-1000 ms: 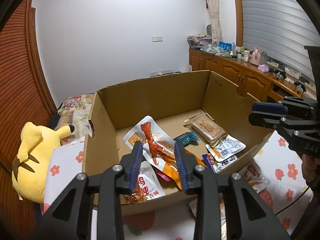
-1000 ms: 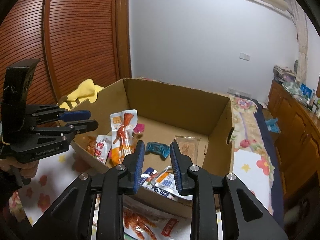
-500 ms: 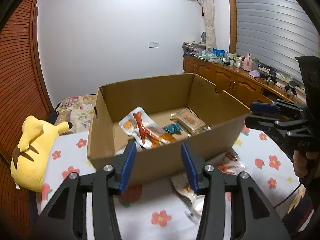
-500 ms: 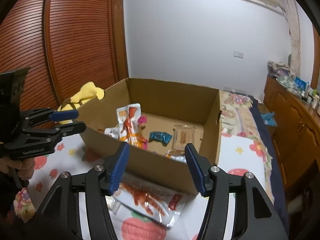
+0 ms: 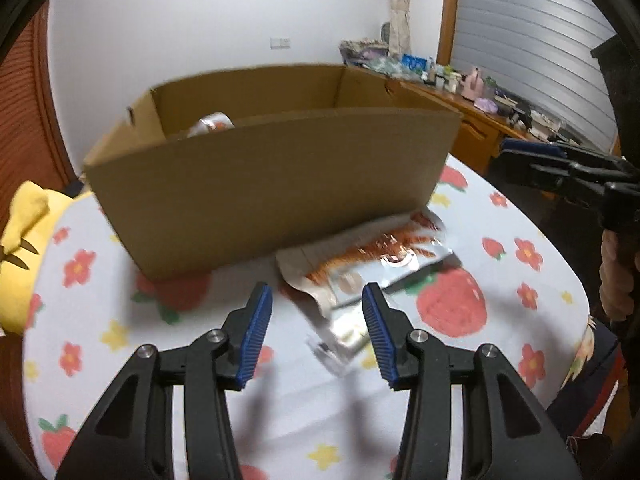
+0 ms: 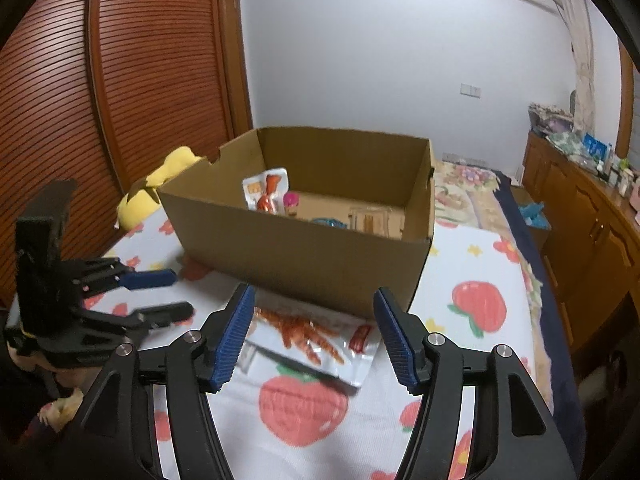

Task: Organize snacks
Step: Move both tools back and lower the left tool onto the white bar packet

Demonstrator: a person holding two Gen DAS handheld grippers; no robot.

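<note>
A brown cardboard box [image 5: 272, 184] [image 6: 304, 256] stands on the flowered bedspread. Inside it the right wrist view shows a white-and-orange packet [image 6: 266, 192], a pink snack [image 6: 291, 202] and a clear packet [image 6: 370, 220]. In front of the box lies a silvery snack packet with an orange print [image 5: 372, 256] [image 6: 308, 332], with a second silvery packet [image 5: 340, 332] partly beneath it. My left gripper [image 5: 316, 292] [image 6: 182, 294] hovers open just short of these packets, nothing between its pads. My right gripper [image 6: 315, 292] [image 5: 500, 160] is open above the printed packet, apart from it.
A yellow plush toy [image 5: 20, 240] [image 6: 160, 184] lies left of the box. The bedspread [image 6: 472, 264] with strawberries and flowers stretches right of the box. A wooden cabinet [image 6: 580, 208] with clutter on top lines the right wall, slatted wooden doors [image 6: 120, 80] the left.
Both grippers have drawn back from over the box and come down in front of it, over the loose packets. Both pairs of jaws stand wider than a second ago.
</note>
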